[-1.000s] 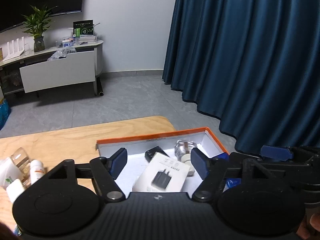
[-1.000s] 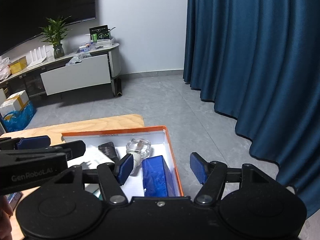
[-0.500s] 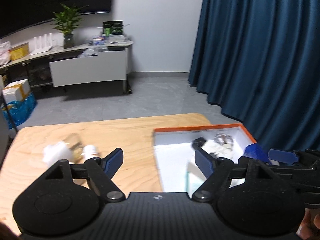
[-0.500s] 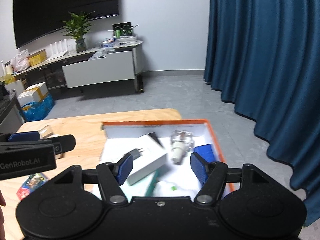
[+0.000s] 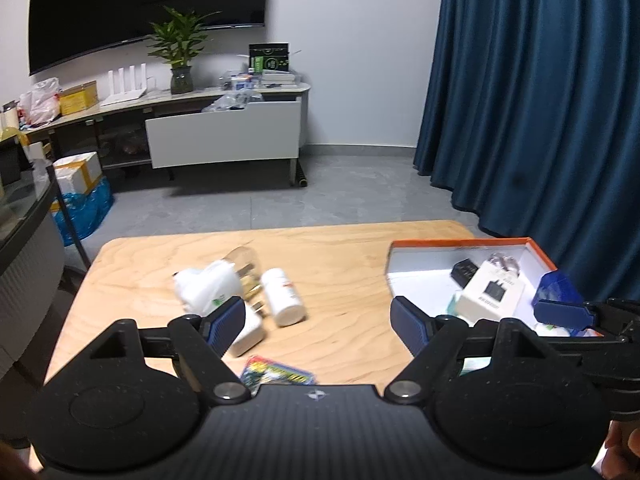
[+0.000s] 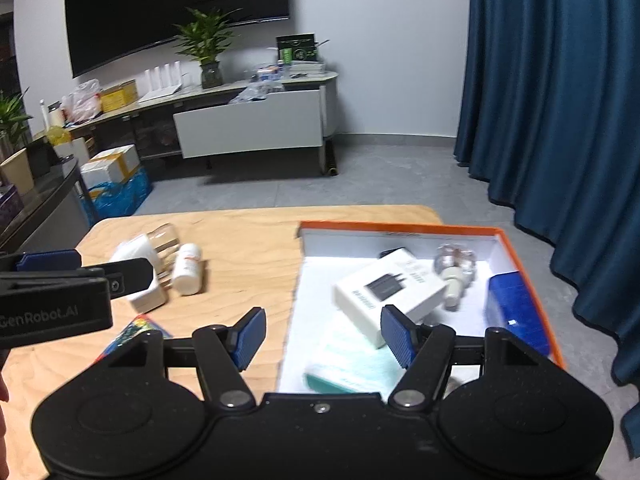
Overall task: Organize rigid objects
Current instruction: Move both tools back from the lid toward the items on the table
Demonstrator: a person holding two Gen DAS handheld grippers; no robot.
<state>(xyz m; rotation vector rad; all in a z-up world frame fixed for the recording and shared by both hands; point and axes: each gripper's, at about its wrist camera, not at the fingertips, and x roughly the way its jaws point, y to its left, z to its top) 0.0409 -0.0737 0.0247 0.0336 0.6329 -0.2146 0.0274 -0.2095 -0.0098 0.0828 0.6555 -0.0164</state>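
Orange-rimmed box (image 6: 532,276) sits right of the loose pile; both grippers, left (image 5: 316,322) and right (image 6: 322,334), are spread and empty, so take the white bottle (image 5: 282,298) left of the box across its barrel.

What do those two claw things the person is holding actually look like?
Both are matte black plastic. The left gripper and the right gripper each have a ribbed body, two round discs, triangular cut-outs and silver pivot screws. The fingers carry ribbed dark blue pads. White lettering "GenRobot.AI" runs along the left one's side. No cables show.
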